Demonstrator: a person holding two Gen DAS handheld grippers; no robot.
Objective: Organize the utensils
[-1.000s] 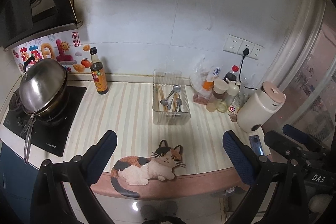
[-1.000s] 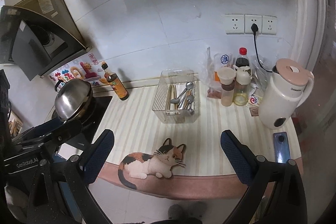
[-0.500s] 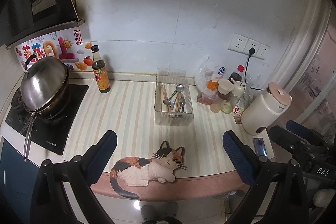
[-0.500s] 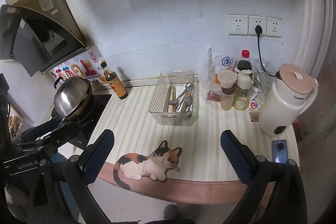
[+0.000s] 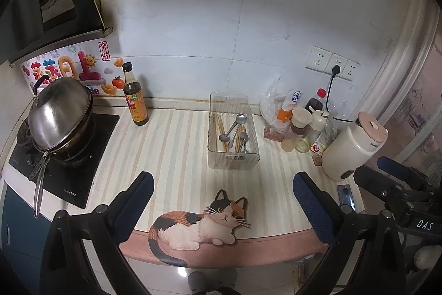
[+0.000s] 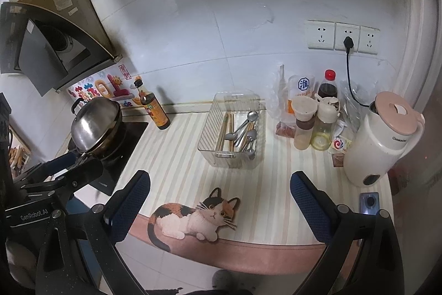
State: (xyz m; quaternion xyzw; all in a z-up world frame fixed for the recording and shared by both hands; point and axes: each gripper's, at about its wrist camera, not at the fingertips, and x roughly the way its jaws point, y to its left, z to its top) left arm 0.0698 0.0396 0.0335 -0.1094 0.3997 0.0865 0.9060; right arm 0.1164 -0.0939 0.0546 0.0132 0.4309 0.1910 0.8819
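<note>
1. The left gripper (image 5: 222,208) hangs spread wide, grasping nothing, its blue fingertips (image 5: 135,201) above the counter's near edge.
2. The right gripper (image 6: 219,205) is likewise released and empty.
3. Between both finger pairs lies a cat mat (image 5: 200,226).
4. Beyond it, straight ahead, a clear bin (image 6: 233,134) holds spoons (image 6: 243,127) and chopsticks (image 6: 222,136) (loosely mixed).

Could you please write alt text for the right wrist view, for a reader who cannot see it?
The open right gripper hangs empty above a striped kitchen counter, facing a clear bin holding spoons and chopsticks. A cat-shaped mat lies at the counter's near edge; a white kettle stands right, a lidded pan left.
</note>
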